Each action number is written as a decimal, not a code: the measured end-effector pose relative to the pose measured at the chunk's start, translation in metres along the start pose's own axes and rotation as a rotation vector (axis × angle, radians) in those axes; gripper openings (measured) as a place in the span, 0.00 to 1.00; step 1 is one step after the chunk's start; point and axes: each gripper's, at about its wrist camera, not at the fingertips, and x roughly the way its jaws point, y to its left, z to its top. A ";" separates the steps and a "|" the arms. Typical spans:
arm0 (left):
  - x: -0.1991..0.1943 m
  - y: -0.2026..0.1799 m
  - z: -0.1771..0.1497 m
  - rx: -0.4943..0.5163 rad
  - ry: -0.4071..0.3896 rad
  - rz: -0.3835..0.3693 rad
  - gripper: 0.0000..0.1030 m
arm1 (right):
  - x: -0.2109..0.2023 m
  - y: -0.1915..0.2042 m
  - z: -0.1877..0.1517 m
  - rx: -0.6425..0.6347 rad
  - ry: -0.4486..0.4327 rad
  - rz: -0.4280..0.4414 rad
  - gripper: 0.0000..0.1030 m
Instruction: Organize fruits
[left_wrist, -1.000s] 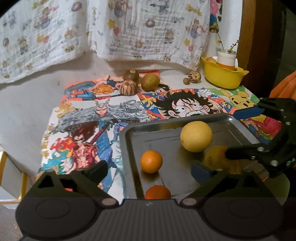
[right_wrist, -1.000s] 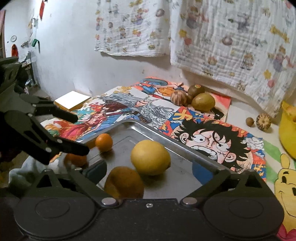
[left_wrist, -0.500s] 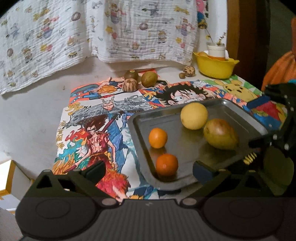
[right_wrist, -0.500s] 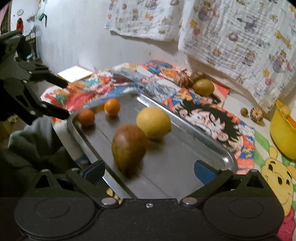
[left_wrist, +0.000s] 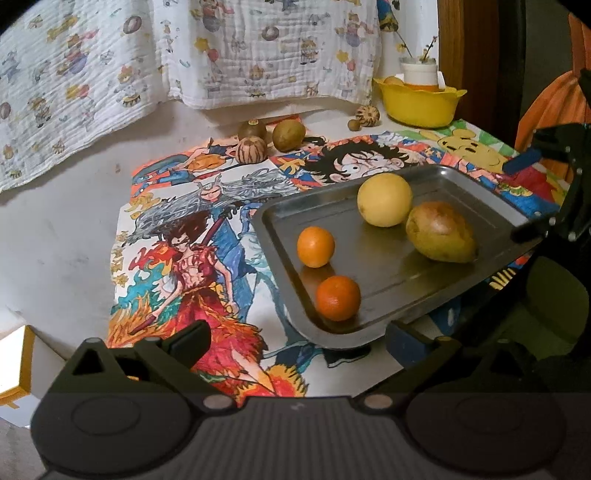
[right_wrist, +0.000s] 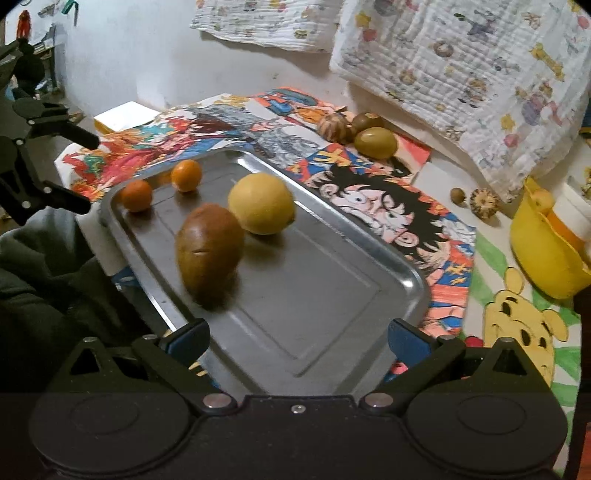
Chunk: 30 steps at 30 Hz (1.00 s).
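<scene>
Steel-grey and shallow, the baking tray (right_wrist: 369, 295) sits on the cartoon-printed cloth (left_wrist: 192, 236) covering the tabletop, and it holds four fruits: two small oranges, one (left_wrist: 316, 246) above the other (left_wrist: 338, 297) near its corner in the left wrist view, a round yellow citrus (left_wrist: 384, 199), and a brownish mango (left_wrist: 439, 232) lying on its side just beside that citrus, possibly touching it. The left claw (left_wrist: 295, 339) hangs spread and empty just off the tray's near corner; the right claw (right_wrist: 297, 338) is likewise spread and empty, poised over the tray's bare end. Judging by this, the gathering is partly done. Left out are the fruits at the far edge of the cloth below the hanging cloths: an olive-green round fruit (right_wrist: 376, 142), a striped brown one (right_wrist: 331, 127) and a darker one (right_wrist: 366, 120) behind them, plus two smaller pieces near the yellow bowl (right_wrist: 546, 254), a striped one (right_wrist: 484, 201) and a tiny brown one (right_wrist: 458, 194). Whether these belong on the tray is only a guess.
</scene>
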 end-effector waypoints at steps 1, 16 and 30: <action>0.001 0.002 0.001 0.002 0.004 -0.001 0.99 | 0.000 -0.003 0.001 0.001 0.000 -0.009 0.99; 0.017 0.034 0.033 -0.009 0.030 0.021 1.00 | 0.018 -0.045 0.031 0.095 -0.065 -0.060 0.99; 0.067 0.063 0.092 -0.112 0.034 0.037 1.00 | 0.048 -0.083 0.077 0.183 -0.172 -0.056 0.99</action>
